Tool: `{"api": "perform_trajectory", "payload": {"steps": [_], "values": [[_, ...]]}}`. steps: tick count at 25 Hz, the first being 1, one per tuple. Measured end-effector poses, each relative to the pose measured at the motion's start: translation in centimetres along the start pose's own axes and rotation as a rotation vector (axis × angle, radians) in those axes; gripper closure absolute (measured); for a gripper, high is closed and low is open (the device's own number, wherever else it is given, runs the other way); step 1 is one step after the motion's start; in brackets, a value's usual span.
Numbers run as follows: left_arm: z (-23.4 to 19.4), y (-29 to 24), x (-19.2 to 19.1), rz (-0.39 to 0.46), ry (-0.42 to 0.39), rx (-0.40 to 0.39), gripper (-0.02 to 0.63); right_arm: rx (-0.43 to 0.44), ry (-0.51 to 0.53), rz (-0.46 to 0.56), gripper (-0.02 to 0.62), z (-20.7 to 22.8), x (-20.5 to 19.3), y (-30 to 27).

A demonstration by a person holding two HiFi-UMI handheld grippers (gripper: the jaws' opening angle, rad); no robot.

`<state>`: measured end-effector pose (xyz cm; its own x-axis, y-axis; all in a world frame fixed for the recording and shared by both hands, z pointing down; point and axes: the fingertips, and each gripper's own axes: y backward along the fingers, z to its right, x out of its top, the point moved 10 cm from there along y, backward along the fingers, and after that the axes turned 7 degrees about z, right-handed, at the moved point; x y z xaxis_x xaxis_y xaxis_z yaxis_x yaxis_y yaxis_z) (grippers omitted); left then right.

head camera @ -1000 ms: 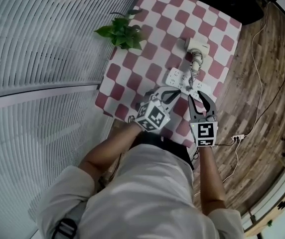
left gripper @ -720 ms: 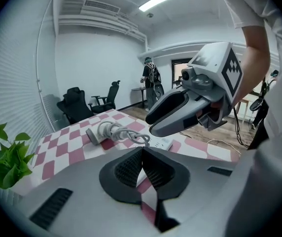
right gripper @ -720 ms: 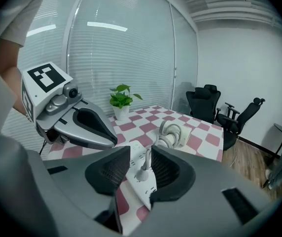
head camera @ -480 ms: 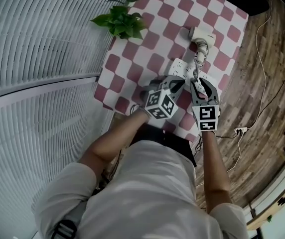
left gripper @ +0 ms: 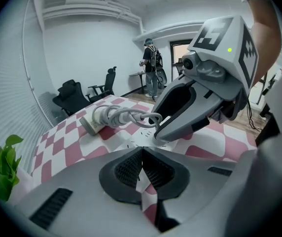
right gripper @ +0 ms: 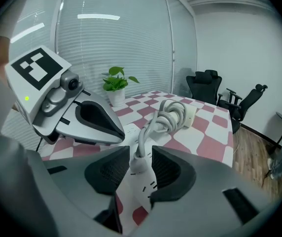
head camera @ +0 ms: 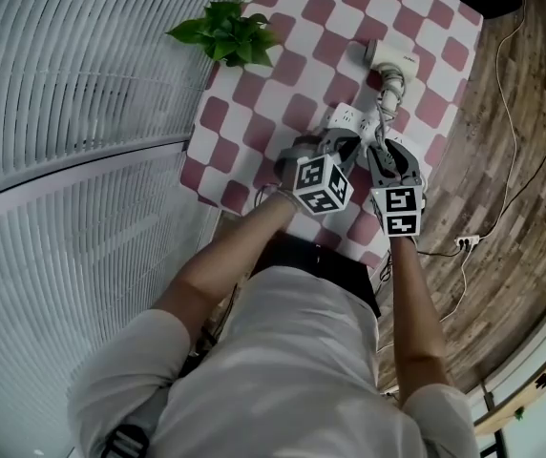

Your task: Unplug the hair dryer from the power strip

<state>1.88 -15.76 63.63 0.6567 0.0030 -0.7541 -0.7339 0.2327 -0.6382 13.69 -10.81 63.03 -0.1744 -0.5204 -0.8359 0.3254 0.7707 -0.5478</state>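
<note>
Right claw (right gripper: 140,154): just been opening wide; plug (right gripper: 137,164) between my jaws, not gripped.
Left claw (left gripper: 141,164): closed, empty.
Next: pin power strip (left gripper: 140,141), pull plug straight.

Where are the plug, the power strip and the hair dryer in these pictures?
plug (right gripper: 137,163), right gripper view, its white body below the cord.
power strip (right gripper: 142,189), right gripper view, its top face.
hair dryer (head camera: 390,57), head view, its body.
</note>
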Motion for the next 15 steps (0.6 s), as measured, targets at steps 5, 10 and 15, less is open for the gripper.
{"api": "perform_trajectory", "payload": {"steps": [5,10,15], "values": [[0.1,-1.0,-0.1,-0.059,-0.03,-0.001,0.574,-0.005,0.002,-0.023,0.465,-0.1,-0.7,-0.5],[-0.1,-1.8,-0.3,-0.123,-0.042,-0.01,0.574,0.006,0.026,-0.026,0.476,-0.4,-0.7,-1.0],[-0.1,-2.2,0.0,-0.164,-0.07,-0.035,0.574,0.019,0.008,-0.041,0.486,-0.2,-0.7,-1.1]]}}
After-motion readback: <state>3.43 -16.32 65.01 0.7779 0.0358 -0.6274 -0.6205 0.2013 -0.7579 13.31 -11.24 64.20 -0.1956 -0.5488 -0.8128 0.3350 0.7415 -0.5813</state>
